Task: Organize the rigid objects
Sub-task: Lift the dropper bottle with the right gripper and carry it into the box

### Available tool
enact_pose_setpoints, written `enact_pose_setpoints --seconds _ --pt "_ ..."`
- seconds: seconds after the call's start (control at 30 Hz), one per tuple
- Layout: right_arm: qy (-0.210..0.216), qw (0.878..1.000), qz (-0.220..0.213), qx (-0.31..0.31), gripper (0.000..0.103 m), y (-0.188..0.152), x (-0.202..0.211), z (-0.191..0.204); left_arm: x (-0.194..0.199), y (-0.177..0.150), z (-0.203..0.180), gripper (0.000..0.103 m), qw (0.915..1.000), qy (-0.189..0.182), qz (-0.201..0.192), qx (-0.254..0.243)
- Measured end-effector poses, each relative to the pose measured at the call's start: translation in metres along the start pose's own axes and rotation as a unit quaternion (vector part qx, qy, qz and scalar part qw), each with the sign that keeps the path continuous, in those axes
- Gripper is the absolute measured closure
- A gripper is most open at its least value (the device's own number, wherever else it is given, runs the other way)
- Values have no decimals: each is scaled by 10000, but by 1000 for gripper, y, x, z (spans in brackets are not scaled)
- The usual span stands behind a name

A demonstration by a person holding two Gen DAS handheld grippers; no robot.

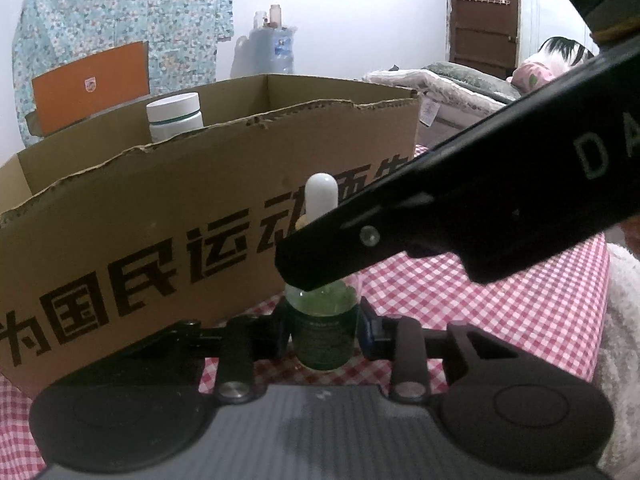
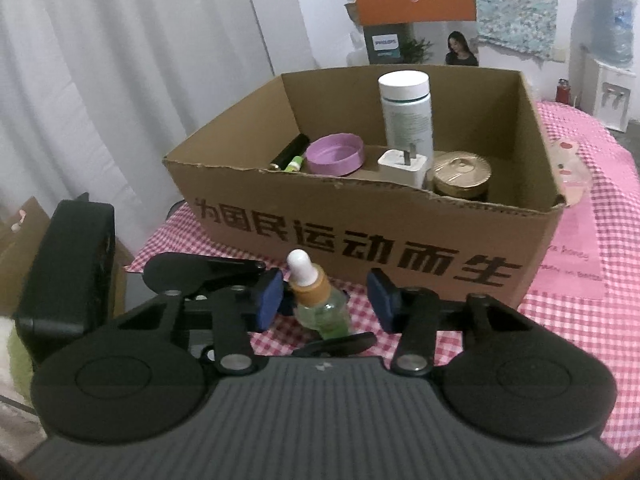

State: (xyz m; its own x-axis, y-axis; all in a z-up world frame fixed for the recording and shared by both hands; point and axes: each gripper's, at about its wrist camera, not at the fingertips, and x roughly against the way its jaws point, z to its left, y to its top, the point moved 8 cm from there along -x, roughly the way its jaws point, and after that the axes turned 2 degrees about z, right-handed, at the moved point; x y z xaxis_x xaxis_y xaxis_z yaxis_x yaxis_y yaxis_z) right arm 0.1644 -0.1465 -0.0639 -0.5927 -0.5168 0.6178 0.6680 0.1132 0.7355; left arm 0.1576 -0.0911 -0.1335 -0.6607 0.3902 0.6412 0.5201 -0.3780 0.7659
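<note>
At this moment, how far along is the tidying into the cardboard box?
Done: the cardboard box already holds a white bottle, purple lid, charger and gold-lidded jar. In hand: the left gripper brackets the dropper bottle on the tablecloth; the right gripper stands open around it. Left: lifting it in.

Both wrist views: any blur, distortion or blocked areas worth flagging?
Left wrist: the right gripper crosses close and soft, hiding the dropper bottle neck; fisheye bows the box edge. Right wrist: sharper, box contents readable, corners curved and darkened.
</note>
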Motion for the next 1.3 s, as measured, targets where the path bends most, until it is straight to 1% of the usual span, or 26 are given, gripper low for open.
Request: enact_pose_setpoints --seconds 0.03,0.07,0.1,0.13,0.23,0.37,0.53,0.67,0.8,0.87,0.97,1.03,1.13,1.3 --pt "18 10000 14 -7 62 0 0 0 0 0 0 70 10000 4 -11 -7" --pt "35 10000 27 -18 69 0 -1 1 2 0 0 70 10000 15 -33 -30" --pt "63 10000 51 -20 73 1 -3 0 2 0 0 70 10000 26 -44 -54" --pt "99 9999 76 -27 79 2 -4 1 4 0 -1 70 9999 39 -48 -82" --pt "70 9999 77 43 83 3 -3 3 9 1 -1 70 9999 50 -85 -103" --pt "65 9999 26 86 83 6 7 9 25 8 -4 70 9997 77 -172 -128" --pt "154 9995 -157 238 83 21 37 24 62 33 -6 70 9991 176 -367 -130" --pt "320 9978 -397 420 83 46 68 38 89 64 -3 70 9983 335 -464 -138" --pt "448 9945 -645 686 83 78 93 46 100 98 8 70 9982 164 -572 84" --pt "457 9932 -715 791 83 95 99 46 97 115 13 70 9978 110 -632 141" --pt "437 9925 -729 877 83 119 100 38 84 133 21 69 9980 102 -604 165" --pt "420 9931 -669 861 83 132 95 28 68 140 28 69 9987 -15 -451 239" --pt "392 9954 -467 742 84 146 79 7 43 148 37 69 9990 -114 -242 360" --pt "338 9980 -86 526 84 151 46 -24 4 143 50 69 9970 -341 190 665"
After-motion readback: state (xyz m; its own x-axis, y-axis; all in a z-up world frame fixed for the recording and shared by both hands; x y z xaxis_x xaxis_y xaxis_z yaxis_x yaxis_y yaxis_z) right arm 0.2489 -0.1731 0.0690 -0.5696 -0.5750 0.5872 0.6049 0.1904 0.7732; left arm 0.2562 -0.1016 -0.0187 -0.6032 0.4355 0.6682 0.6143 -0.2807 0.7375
